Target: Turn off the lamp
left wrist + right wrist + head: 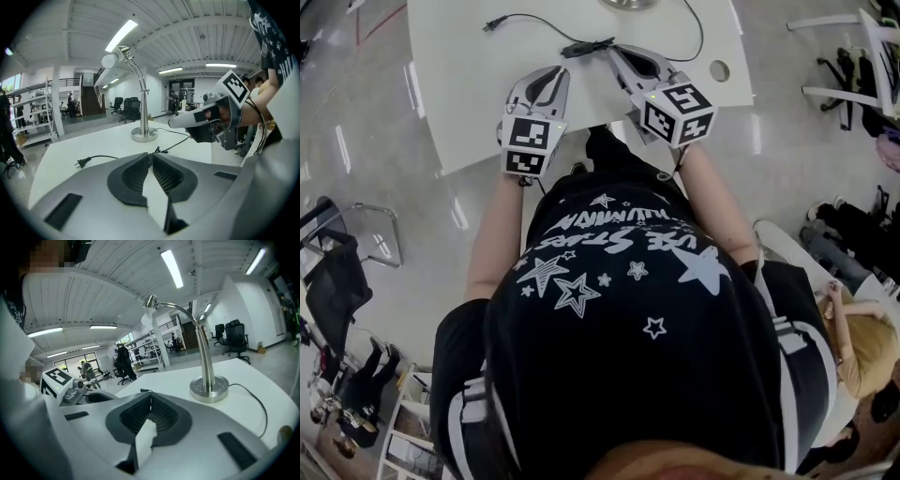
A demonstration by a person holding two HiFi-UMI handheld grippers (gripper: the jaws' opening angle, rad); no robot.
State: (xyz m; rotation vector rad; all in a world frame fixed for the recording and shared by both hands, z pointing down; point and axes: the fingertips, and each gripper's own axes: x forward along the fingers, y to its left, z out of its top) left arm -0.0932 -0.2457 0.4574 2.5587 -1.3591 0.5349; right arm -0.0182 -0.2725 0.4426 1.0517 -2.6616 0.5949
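Right gripper view shows lamp (209, 389) standing apart beyond right gripper (151, 395).

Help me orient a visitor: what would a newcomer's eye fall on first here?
A silver gooseneck lamp stands on the white table, and a black plug lies loose on the tabletop. Nearer the person, the left gripper and right gripper point toward it, jaws together.
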